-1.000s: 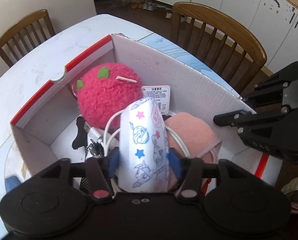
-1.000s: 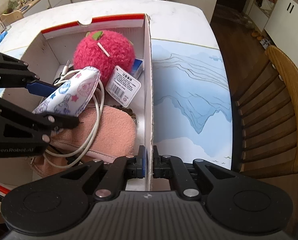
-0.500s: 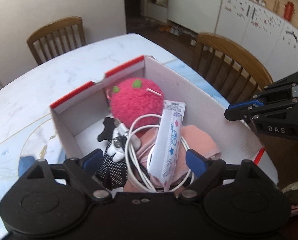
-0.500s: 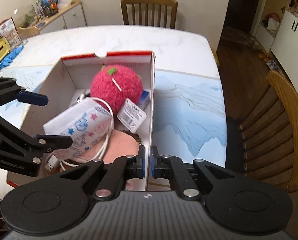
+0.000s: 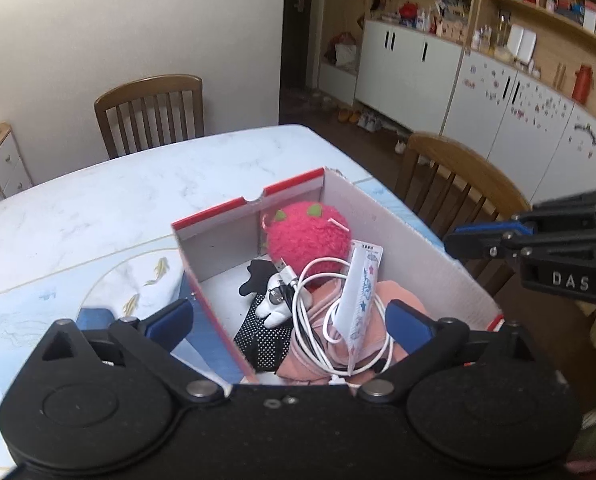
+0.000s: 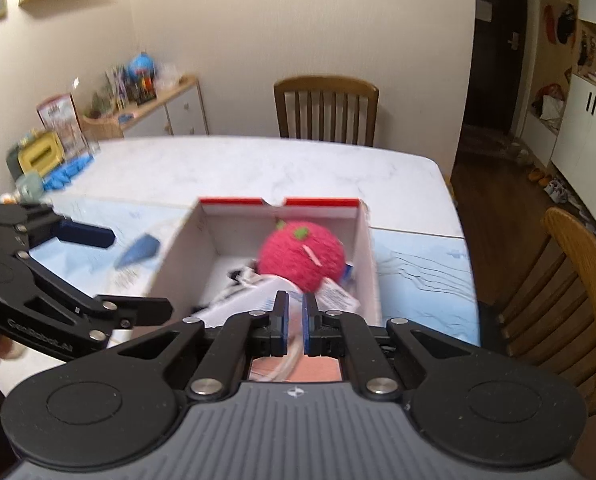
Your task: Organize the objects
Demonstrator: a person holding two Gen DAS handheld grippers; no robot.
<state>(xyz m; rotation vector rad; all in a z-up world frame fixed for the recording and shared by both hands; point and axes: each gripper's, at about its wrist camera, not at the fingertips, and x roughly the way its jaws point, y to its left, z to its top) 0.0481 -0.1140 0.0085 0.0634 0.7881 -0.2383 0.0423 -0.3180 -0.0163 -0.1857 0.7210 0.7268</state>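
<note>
- Mask packet (image 5: 360,300) is light, floppy, slippery; pinch its top edge.
- Your left fingers (image 5: 289,322) just spread, nothing between.
- Right fingers (image 6: 293,322) pressed together, empty.

Black hand-held gripper (image 5: 289,322), blue pads (image 5: 169,320), silver screws.

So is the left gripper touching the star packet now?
Apart. In the left wrist view the left gripper has its jaws spread wide, just opened, and the star packet leans in the box, clear of both.
</note>
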